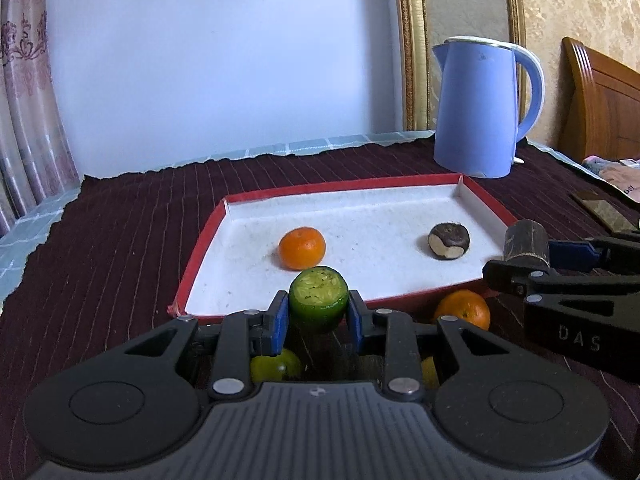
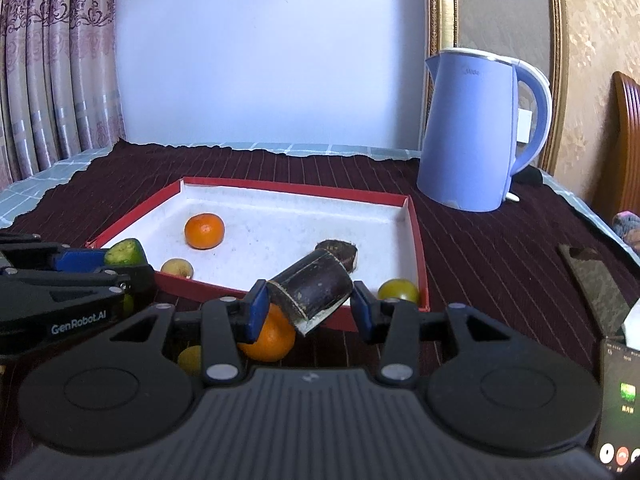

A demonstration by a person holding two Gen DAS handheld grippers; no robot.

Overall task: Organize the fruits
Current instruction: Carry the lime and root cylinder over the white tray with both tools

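I see a table covered by a dark maroon striped cloth (image 1: 120,240), with a pale blue checked cover (image 2: 48,168) showing beyond its far edge. A blue electric kettle (image 1: 480,108) stands upright at the far right, behind the tray and apart from it. The red-rimmed tray (image 2: 416,240) with a white floor lies in the middle of the cloth. On my left wrist view, the left gripper (image 1: 319,312) is clamped on a green cut fruit (image 1: 319,300), cut face up, both blue pads pressing its sides, held over the near rim of the tray. On my right wrist view, the right gripper (image 2: 308,308) holds a dark brown cylindrical piece (image 2: 316,290), tilted, with its pale-edged cut end low toward the left pad; both pads contact it, above the near rim. Inside the tray, an orange mandarin (image 2: 204,231) rests left of centre, a dark brown-and-cream peeled fruit (image 1: 449,241) rests toward the right, and a small yellow-green fruit (image 2: 399,290) sits in the near right corner. A small tan fruit (image 2: 177,268) lies against the near wall. Outside the tray, on the cloth, a second mandarin (image 2: 268,340) lies below the right gripper. A phone (image 2: 620,400) with a lit screen lies at the right edge.
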